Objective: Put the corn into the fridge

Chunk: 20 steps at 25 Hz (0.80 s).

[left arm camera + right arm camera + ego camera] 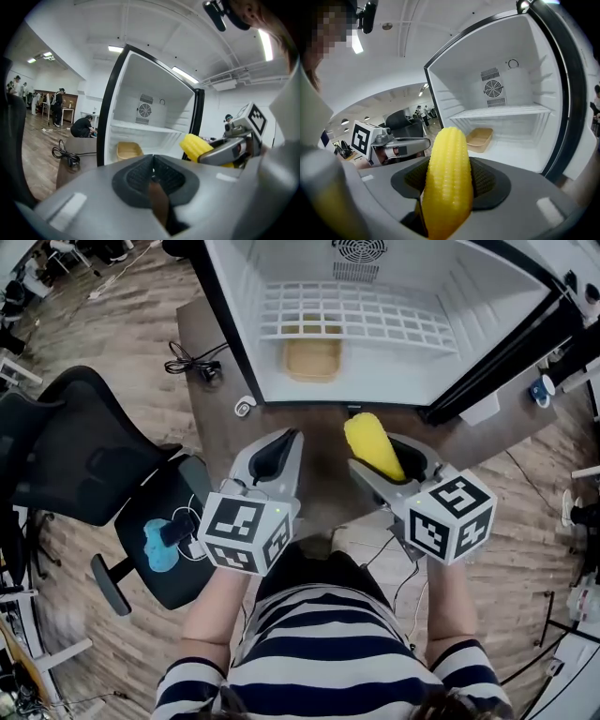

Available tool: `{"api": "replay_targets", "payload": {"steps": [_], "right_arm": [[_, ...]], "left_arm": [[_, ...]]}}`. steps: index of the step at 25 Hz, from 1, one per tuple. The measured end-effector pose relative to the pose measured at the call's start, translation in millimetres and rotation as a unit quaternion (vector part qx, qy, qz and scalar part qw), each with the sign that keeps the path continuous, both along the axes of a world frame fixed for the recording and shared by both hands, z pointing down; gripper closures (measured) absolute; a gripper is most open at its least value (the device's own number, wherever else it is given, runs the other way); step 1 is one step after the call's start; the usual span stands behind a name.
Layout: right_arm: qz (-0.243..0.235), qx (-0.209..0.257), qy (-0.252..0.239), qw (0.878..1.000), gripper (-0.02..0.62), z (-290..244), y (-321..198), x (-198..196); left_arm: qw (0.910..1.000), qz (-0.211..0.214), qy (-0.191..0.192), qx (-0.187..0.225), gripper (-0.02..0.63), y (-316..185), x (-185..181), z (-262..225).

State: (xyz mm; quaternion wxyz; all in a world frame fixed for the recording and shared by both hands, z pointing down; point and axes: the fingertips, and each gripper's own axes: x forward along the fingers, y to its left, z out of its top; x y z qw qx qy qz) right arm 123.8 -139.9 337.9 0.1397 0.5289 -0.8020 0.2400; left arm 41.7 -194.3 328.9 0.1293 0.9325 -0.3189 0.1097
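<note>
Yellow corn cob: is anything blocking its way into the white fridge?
Nothing visible does. The right gripper holds the yellow corn cob before the open white fridge; only a tan tray sits on its floor, with bare floor beside it.

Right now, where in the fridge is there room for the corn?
The white fridge floor is bare right of the tan tray, up to the right wall. The wire shelf above is bare too. Only the tray's left side is taken.

No words, brands or numbers can be read; the left gripper (290, 438) and right gripper (373, 450) carry only black-and-white square markers (236, 519).
</note>
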Motion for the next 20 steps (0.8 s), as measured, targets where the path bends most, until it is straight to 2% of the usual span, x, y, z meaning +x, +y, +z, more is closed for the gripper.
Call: {"api": "replay_targets", "payload": {"steps": [10,20], "right_arm": [[-0.049,0.029,0.040,0.998,0.339,-27.1,-36.3,20.9],[-0.084,0.065,0.091,0.990,0.339,-59.6,-85.2,38.7]], "left_arm": [[0.9979,-0.051,-0.004,0.040,0.606,-21.7,15.4,-17.7],[0.9912,-0.100,-0.007,0.087,0.606,-48.7,23.8,-34.3]]}}
